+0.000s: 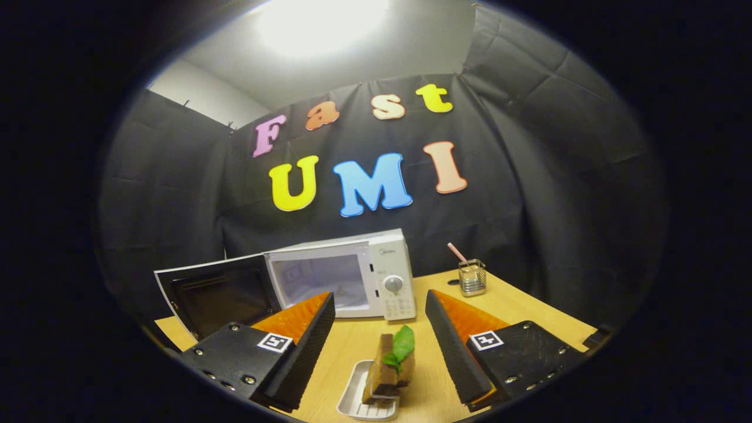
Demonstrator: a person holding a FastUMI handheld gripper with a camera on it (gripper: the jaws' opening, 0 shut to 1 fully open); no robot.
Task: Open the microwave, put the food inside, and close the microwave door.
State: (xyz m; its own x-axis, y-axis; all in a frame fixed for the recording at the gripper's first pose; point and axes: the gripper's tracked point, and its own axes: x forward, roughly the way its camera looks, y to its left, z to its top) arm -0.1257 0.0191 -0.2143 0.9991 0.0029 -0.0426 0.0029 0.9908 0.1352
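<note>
A white microwave (pixel 352 276) stands at the back of the wooden table (pixel 517 311), beyond my fingers. Its door (pixel 217 296) is swung wide open to the left, and the lit cavity (pixel 320 279) shows. The food (pixel 390 364), a brown sandwich-like block with a green leaf on top, rests in a small white tray (pixel 367 399). Tray and food lie between my two fingers, close in. My gripper (pixel 380 320) is open, with the black ridged fingers (pixel 311 346) well apart on either side of the food, neither touching it.
A small glass holder (pixel 472 277) with a pink straw stands on the table to the right of the microwave. A dark small object (pixel 452 282) lies beside it. The table's right corner (pixel 593 338) is near the right finger.
</note>
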